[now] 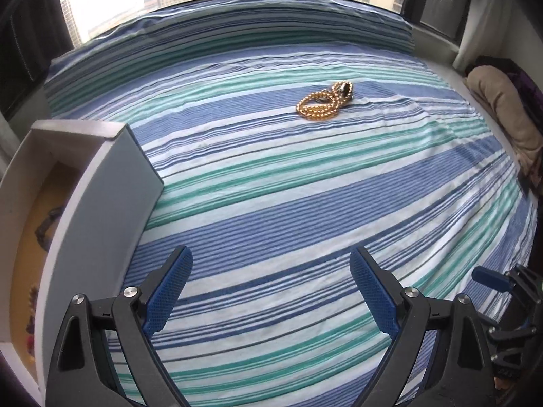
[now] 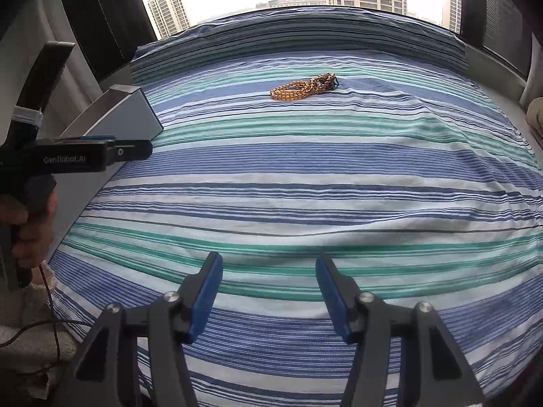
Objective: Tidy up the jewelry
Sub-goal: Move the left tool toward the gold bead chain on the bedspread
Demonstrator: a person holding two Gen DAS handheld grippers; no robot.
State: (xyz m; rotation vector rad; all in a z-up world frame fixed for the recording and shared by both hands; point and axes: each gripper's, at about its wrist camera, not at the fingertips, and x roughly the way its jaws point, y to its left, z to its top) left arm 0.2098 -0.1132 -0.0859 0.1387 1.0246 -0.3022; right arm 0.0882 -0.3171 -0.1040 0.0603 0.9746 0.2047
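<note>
The jewelry was sitting in a little heap out on the striped bedsheet [image 1: 305,203], toward the far side near the window: a gold bead necklace [image 1: 314,105] looped over itself a few times, with a darker chain piece [image 1: 344,90] tangled against its far end. The white box [image 1: 101,183] stood well apart from it, off at the left edge of the bed, lid off, with a yellow lining and what looked like a dark piece or two already inside, though that part was too blurry to be sure.

Both grippers were empty. The left gripper [image 1: 271,291] had its blue pads wide apart, hovering over bare sheet next to the box. The right gripper [image 2: 269,291] was also open with nothing between the pads, a bit narrower than the left, and nowhere near the beads.

Handling-wise, I'd guess that necklace was light and totally floppy, so it would drape and swing once lifted. The beads looked smooth and shiny, so probably slippery against the pads. I'd have pinched it where the loops bunch together in the middle, grabbing several strands at once, not a single strand at the edge. The soft sheet under it could also bunch up into the pinch. And the dark chain might have come along for the ride since they looked snagged together.
</note>
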